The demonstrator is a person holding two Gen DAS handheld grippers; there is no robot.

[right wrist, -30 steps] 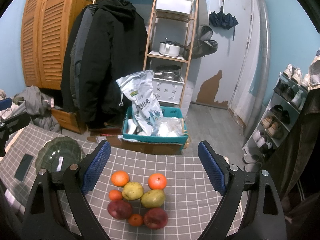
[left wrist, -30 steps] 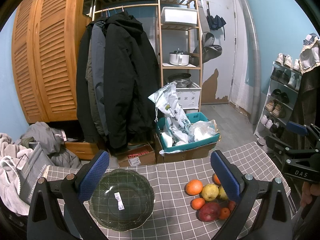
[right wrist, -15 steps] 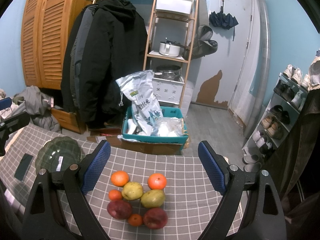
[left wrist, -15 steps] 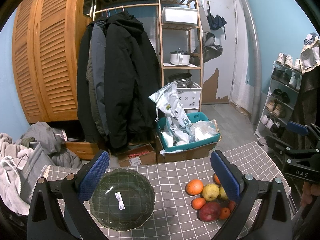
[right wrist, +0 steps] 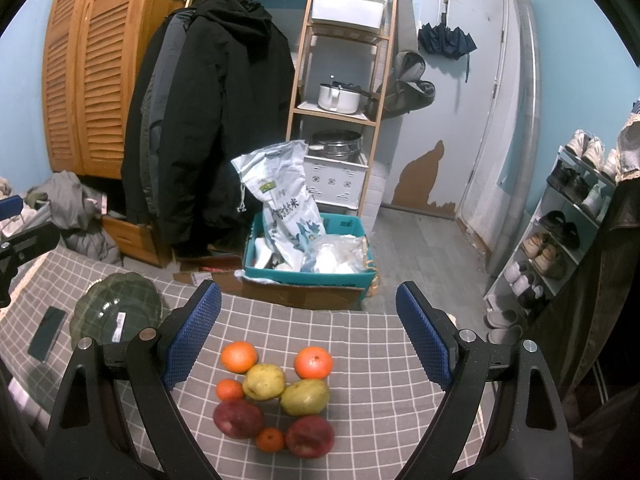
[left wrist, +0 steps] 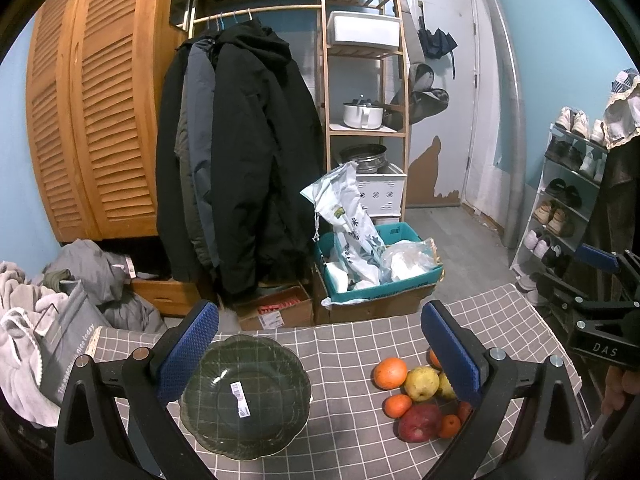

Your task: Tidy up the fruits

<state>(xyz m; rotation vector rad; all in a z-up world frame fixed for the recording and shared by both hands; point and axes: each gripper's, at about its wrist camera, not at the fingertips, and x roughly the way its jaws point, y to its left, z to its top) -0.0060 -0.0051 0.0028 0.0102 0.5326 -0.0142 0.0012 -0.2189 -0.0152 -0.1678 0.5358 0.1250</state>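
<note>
While both grippers, left [left wrist: 318, 354] and right [right wrist: 308, 338], gape wide, the green glass bowl [left wrist: 245, 396] left of the fruit pile [right wrist: 276, 396] holds only a sticker.

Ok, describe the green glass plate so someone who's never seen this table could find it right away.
Start at the table with the grey checked cloth. The fruit pile sits on one side; the plate lies apart from it, in front of the left claw. It is dark green see-through glass with a scalloped rim, empty, with a white barcode sticker inside.
</note>
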